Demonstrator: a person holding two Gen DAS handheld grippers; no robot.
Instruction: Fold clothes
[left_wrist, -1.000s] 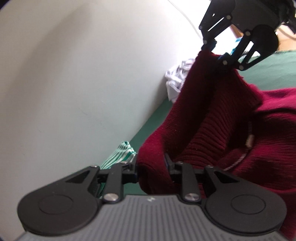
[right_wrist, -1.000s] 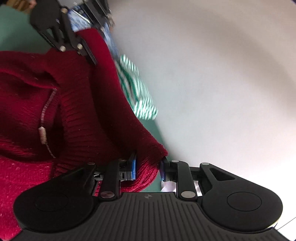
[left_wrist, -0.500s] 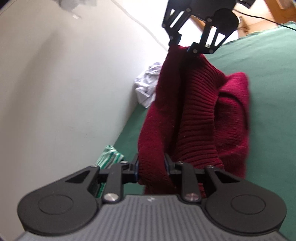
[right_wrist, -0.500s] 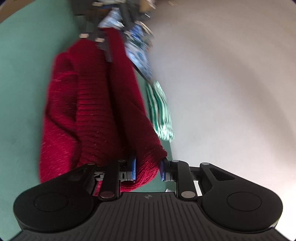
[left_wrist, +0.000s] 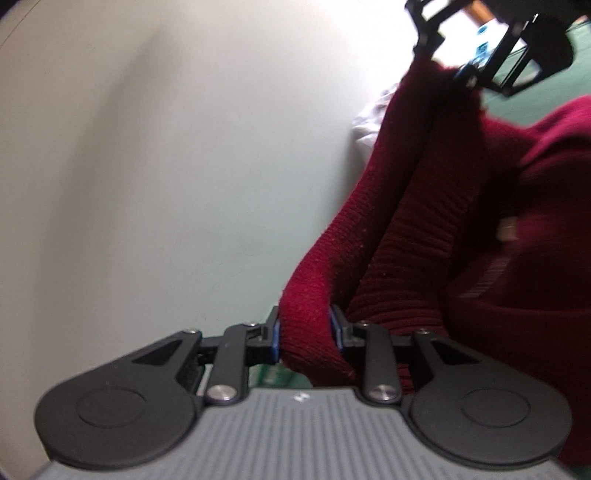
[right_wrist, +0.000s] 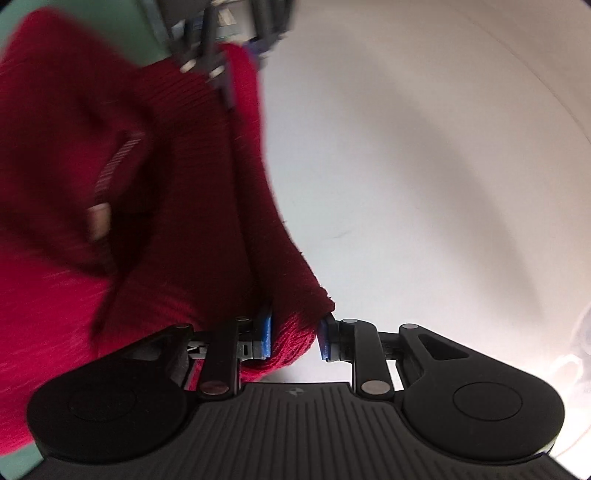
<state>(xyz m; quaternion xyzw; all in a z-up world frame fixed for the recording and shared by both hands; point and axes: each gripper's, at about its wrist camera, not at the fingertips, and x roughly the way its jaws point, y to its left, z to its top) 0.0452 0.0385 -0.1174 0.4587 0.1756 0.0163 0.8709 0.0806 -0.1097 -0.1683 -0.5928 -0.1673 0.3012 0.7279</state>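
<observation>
**Ana:** Pale wall (left_wrist: 155, 155) fills one side of both wrist views, and green table cloth (left_wrist: 524, 99) shows past the knit. Where is the sweater?

**Ben:** The dark red sweater (left_wrist: 424, 221) hangs stretched between the two tools, its bulk drooping onto the green surface on the side away from the wall. The left gripper (left_wrist: 304, 334) has a thick fold of ribbed edge between its blue pads; its jaws are opening a little, yet in the left wrist view the pads touch the knit on both sides.

**Ana:** And the other end?

**Ben:** The right gripper (right_wrist: 294, 338) pinches a corner of the same edge. Its jaws stand partly spread around the bunched knit. From the left wrist view that tool shows at the far top, biting the edge there.

**Ana:** So which way does the long axis run?

**Ben:** Straight from one pair of jaws to the other, along the wall. Each tool looks down the held edge toward its partner, so neither hand is nearer; each owns one end.

**Ana:** What does the next move turn on?

**Ben:** I judge it depends on keeping that edge taut and parallel to the wall while laying it down. A slackening left grip could drop that end.
</observation>
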